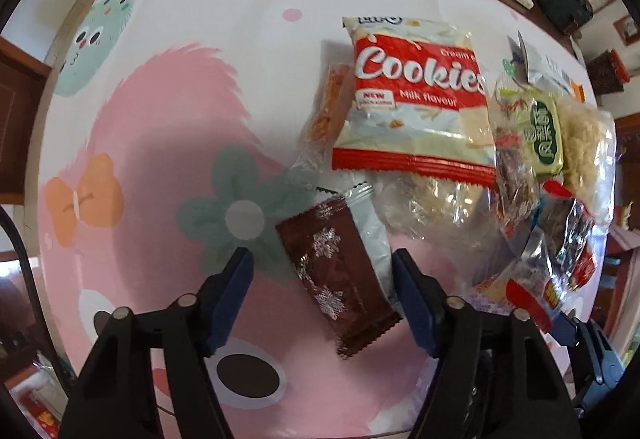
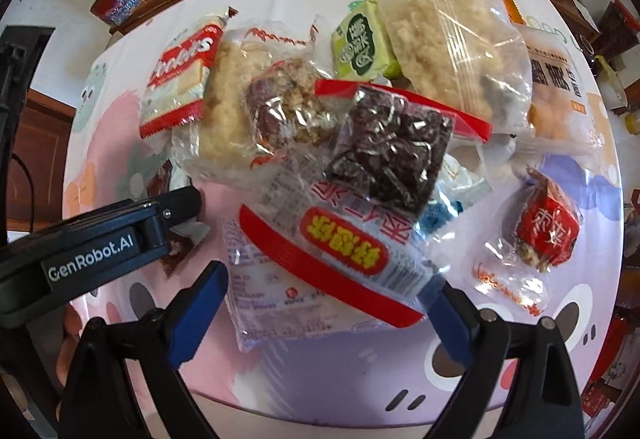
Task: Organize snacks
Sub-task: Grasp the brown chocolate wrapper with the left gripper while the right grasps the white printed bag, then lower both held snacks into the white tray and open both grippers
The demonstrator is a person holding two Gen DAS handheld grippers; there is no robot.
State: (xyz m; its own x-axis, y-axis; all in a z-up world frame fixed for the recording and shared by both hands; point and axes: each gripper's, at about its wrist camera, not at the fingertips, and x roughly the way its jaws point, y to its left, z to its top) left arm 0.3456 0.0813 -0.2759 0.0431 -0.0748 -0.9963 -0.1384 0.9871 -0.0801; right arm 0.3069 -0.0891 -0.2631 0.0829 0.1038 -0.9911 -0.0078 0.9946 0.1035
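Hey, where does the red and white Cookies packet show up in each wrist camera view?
Left wrist view: the Cookies packet lies right of centre, in the upper half, at the left edge of the snack pile.
Right wrist view: the same packet sits at upper left, seen at a slant, again at the pile's left edge.
Shared landmark: the green square packet.

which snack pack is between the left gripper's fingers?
The brown snowflake-print wrapper, between the left gripper fingers, lying apart from the pile; the red Cookies pack lies farther off.
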